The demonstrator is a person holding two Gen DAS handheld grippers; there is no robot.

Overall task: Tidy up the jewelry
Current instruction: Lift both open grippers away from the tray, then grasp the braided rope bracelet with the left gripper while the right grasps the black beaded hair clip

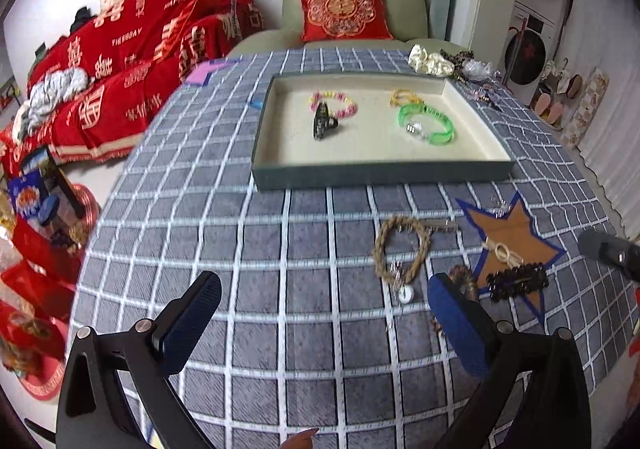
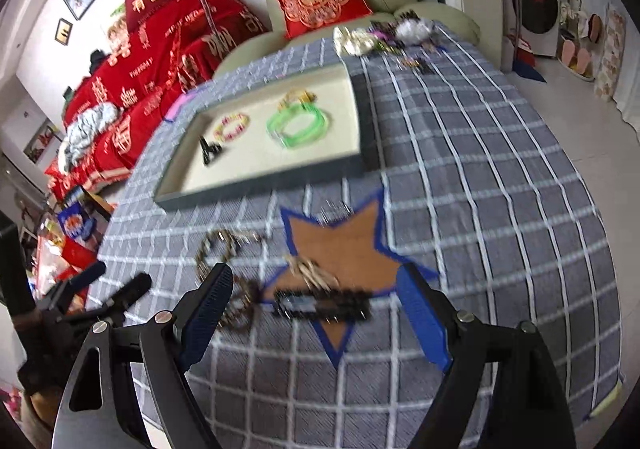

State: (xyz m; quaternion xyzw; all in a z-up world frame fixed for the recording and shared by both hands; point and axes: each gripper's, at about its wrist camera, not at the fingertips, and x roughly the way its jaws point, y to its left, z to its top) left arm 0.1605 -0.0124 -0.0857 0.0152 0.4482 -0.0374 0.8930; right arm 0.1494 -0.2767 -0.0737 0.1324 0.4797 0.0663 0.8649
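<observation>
jewelry on the star mat (image 2: 352,245) is smeared by blur, hiding detail.

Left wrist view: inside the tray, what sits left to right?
In the tray: black clip → pink and yellow bead bracelet → green bangle. The small yellow piece behind the green bangle overlaps it, so I leave it out.

Brown bead bracelet (image 1: 464,281) half hidden behind left gripper's finger (image 1: 460,329). Black bead bracelet (image 2: 320,305) smeared by blur in right wrist view. Far pile of trinkets (image 2: 400,33) too small to tell.
</observation>
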